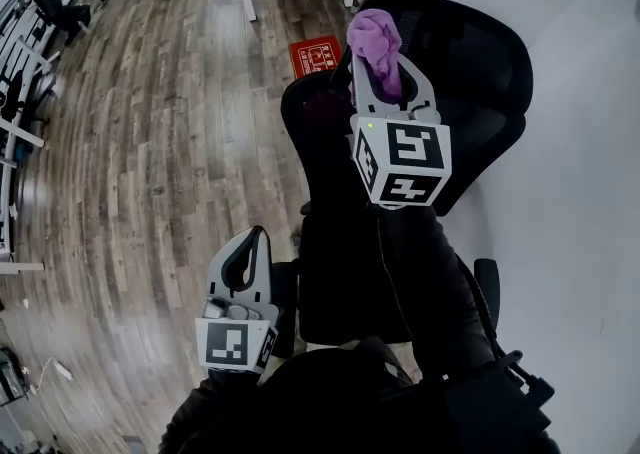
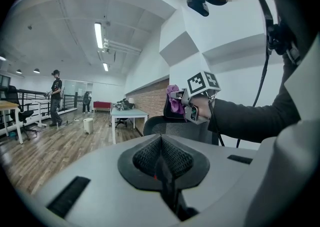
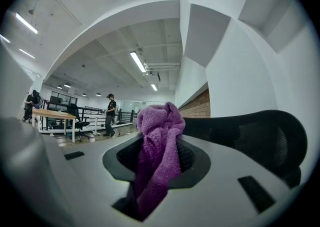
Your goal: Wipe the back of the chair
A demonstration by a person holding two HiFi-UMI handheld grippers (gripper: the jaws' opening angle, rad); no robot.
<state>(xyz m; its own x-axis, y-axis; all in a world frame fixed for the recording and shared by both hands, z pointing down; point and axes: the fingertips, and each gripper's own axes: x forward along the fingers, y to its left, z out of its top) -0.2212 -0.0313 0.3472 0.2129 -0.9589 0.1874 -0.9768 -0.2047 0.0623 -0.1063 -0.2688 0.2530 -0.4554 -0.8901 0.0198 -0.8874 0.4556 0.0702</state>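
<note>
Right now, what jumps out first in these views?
The purple cloth clamped in the right gripper stands out, held up close to the black mesh chair back beside the white wall. The left gripper hangs at lower left over the wood floor, jaws together and empty.

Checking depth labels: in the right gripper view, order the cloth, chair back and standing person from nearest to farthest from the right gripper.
1. The cloth, held by the right gripper, centre.
2. The chair back, just beyond, at right.
3. The standing person, far across the room, at left.
</note>
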